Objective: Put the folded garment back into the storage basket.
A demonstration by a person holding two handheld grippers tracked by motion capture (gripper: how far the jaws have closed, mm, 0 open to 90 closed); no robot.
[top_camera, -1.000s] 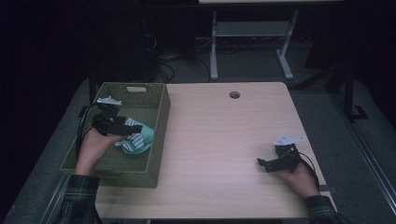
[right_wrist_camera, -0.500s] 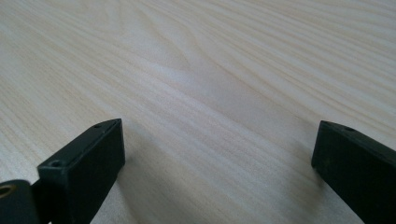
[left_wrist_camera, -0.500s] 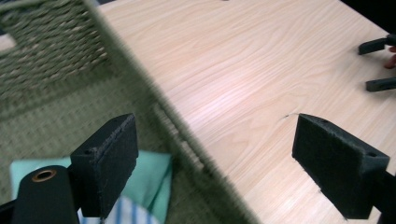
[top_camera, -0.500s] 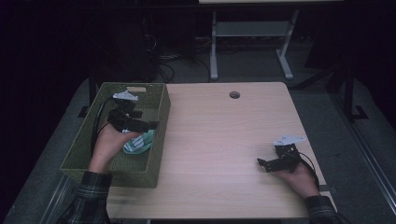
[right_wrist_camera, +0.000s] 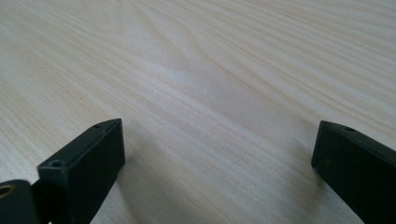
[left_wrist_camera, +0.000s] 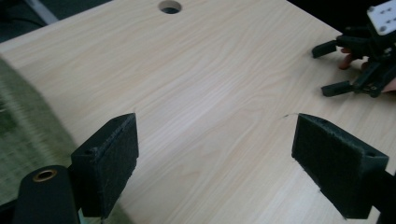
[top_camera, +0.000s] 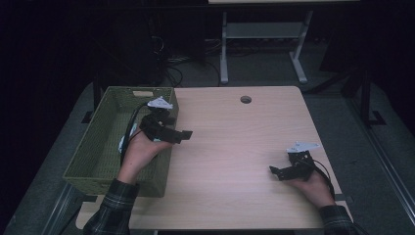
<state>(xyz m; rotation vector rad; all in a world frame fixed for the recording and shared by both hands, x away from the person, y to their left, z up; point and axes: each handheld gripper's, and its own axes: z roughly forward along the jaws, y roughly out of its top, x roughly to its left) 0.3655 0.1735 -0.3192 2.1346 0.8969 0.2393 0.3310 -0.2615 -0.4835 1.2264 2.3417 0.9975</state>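
Left claw (top_camera: 182, 134) spread, empty, over right rim of green woven basket (top_camera: 93, 147); pale cloth (top_camera: 123, 142) inside. Right claw (top_camera: 275, 172) spread, empty, low over light wooden worktop (top_camera: 235, 147).

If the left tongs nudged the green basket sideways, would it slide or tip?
Probably slide: the green basket looks wide, low and flat-bottomed. It seems light, a mesh weave holding only a small pale item. It overhangs the table edge, so pushing outward might drop it.

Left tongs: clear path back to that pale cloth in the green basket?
Probably yes. The left tongs are open, just past the basket rim, and the cloth lies right beside the left hand, nothing covering it.
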